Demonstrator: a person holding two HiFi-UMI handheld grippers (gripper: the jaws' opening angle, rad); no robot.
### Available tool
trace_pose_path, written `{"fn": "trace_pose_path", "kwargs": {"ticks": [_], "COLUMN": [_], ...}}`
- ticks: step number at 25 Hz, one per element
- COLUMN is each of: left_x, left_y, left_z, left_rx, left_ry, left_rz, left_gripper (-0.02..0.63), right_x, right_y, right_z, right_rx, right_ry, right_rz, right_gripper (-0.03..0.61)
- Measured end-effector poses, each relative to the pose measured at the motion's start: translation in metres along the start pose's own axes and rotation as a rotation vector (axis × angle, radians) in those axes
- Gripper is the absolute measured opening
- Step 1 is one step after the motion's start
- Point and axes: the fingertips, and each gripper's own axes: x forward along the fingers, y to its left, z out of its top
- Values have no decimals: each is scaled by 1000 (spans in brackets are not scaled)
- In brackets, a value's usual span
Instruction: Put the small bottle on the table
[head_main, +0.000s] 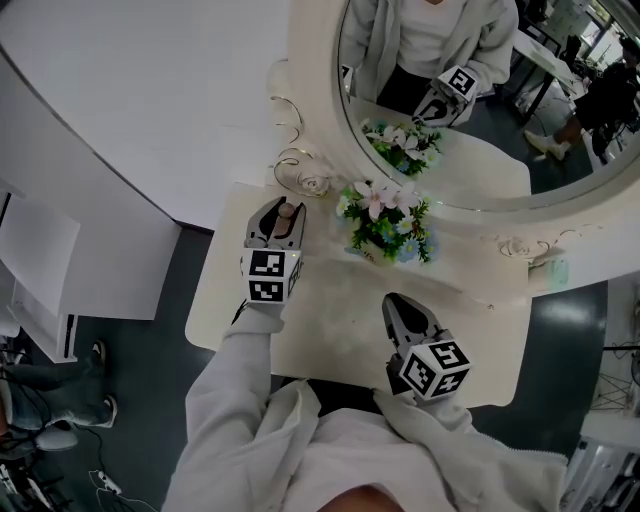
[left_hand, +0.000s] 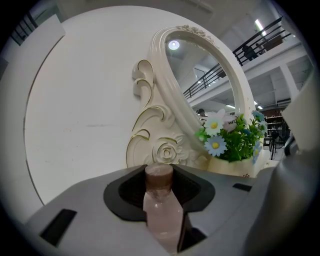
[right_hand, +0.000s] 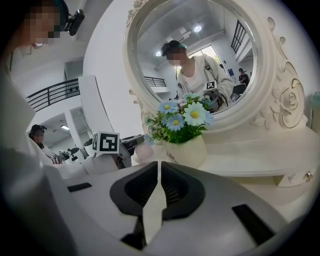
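The small bottle (left_hand: 162, 210) is clear pinkish with a brown cap. It stands upright between the jaws of my left gripper (left_hand: 160, 172), which is shut on it. In the head view this gripper (head_main: 284, 207) holds the bottle (head_main: 288, 212) over the far left part of the cream dressing table (head_main: 330, 330), just left of the flower pot (head_main: 385, 235). Whether the bottle's base touches the tabletop I cannot tell. My right gripper (head_main: 397, 303) hovers over the table's near right part, shut and holding nothing; its own view shows the jaws (right_hand: 159, 165) closed together.
An oval mirror (head_main: 470, 100) in an ornate white frame (head_main: 300, 170) rises behind the pot. The pot of white and blue flowers (right_hand: 182, 150) stands between the grippers. A white wall (head_main: 130, 110) lies to the left and dark floor surrounds the table.
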Motion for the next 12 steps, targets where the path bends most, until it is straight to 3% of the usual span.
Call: {"fn": "trace_pose_path", "kwargs": {"ticks": [12], "left_x": [19], "left_y": [5], "left_z": [5], "left_rx": [1], "left_ry": [-26], "left_rz": [28], "left_gripper": [149], "right_x": [-8], "right_y": [0], "right_z": [-3], "right_rx": [23], "right_ry": [-10], "right_rz": [1], "right_gripper": [44]}}
